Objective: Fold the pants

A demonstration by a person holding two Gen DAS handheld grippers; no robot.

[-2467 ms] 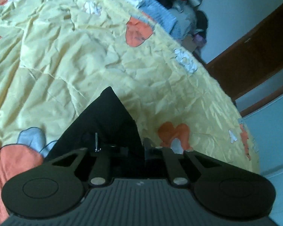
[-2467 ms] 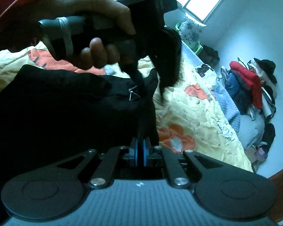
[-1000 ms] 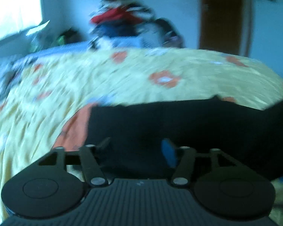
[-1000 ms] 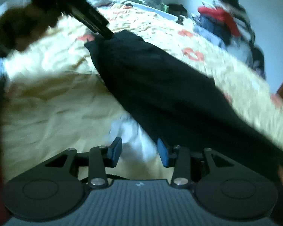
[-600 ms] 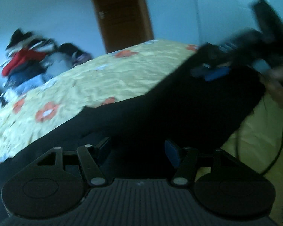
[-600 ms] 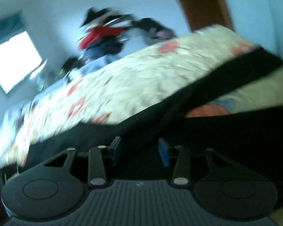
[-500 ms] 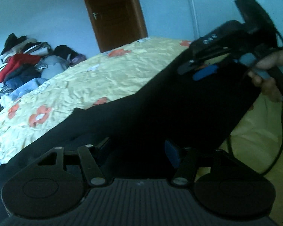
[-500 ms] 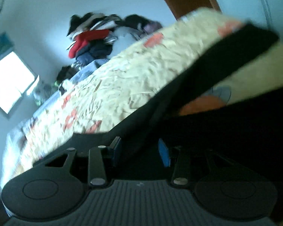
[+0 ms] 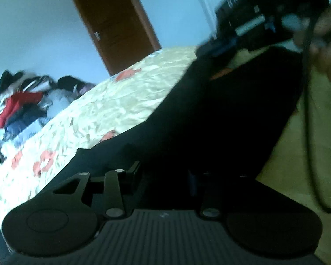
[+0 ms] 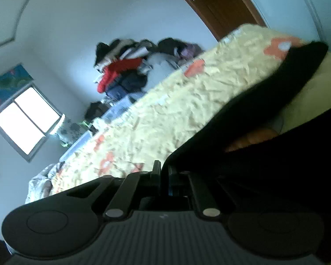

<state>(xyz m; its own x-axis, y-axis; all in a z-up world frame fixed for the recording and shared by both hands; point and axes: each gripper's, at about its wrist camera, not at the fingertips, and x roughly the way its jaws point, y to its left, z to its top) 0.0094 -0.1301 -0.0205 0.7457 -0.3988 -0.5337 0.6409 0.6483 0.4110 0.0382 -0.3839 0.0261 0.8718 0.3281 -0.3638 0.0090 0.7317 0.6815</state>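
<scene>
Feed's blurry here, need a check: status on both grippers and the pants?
Right gripper shut on black pants. Left gripper closing, pants between. Pants on yellow bedspread. Nothing in the way.

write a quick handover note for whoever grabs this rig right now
Right tool: shut, pinching an edge of the black pants.
Left tool: jaws closing, pants fabric between them; grip not confirmed.
Pants: spread long across the yellow flowered bedspread, one end lifted by the right tool.
Done: both tools brought to the fabric; no neat finished fold visible.
Left: secure the left grip, bring the fabric over, lay it flat, release.
</scene>
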